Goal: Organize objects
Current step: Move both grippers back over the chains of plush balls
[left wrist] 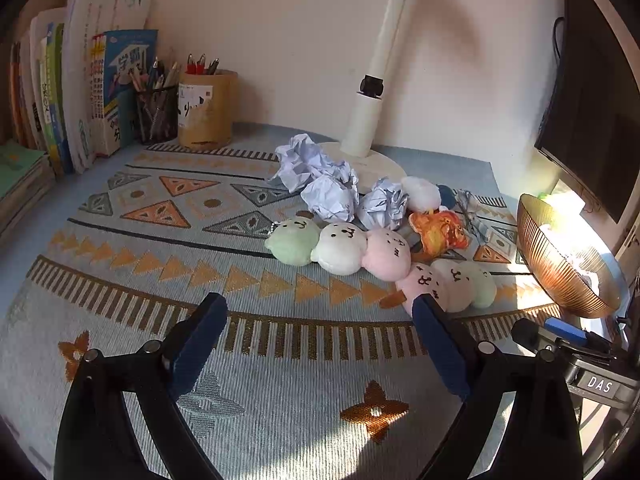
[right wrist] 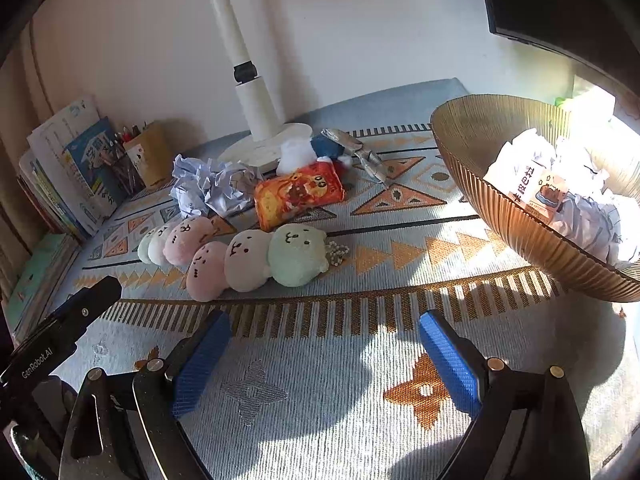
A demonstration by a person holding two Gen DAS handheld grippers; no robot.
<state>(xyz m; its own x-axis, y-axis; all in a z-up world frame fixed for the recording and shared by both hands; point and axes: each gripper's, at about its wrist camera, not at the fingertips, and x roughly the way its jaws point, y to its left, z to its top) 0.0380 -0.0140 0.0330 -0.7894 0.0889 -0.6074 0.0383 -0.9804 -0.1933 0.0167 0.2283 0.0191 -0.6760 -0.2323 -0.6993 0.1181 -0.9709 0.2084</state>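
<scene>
Two plush dango strings (left wrist: 340,246) (right wrist: 256,258) in green, white and pink lie mid-mat. Behind them are crumpled paper balls (left wrist: 320,176) (right wrist: 212,186), an orange snack-shaped plush (left wrist: 438,232) (right wrist: 298,196), a white and blue plush (left wrist: 424,194) (right wrist: 310,150) and a silvery wrapper (right wrist: 360,152). A ribbed amber bowl (left wrist: 560,264) (right wrist: 500,216) on the right holds paper balls and a small carton (right wrist: 528,188). My left gripper (left wrist: 320,320) is open and empty, short of the plush. My right gripper (right wrist: 324,340) is open and empty above the mat's front.
A white desk lamp (left wrist: 368,120) (right wrist: 256,112) stands at the back. Books (left wrist: 80,92) and two pen cups (left wrist: 204,108) line the back left. A dark monitor (left wrist: 588,100) is at the right. The patterned mat (left wrist: 160,240) covers the desk.
</scene>
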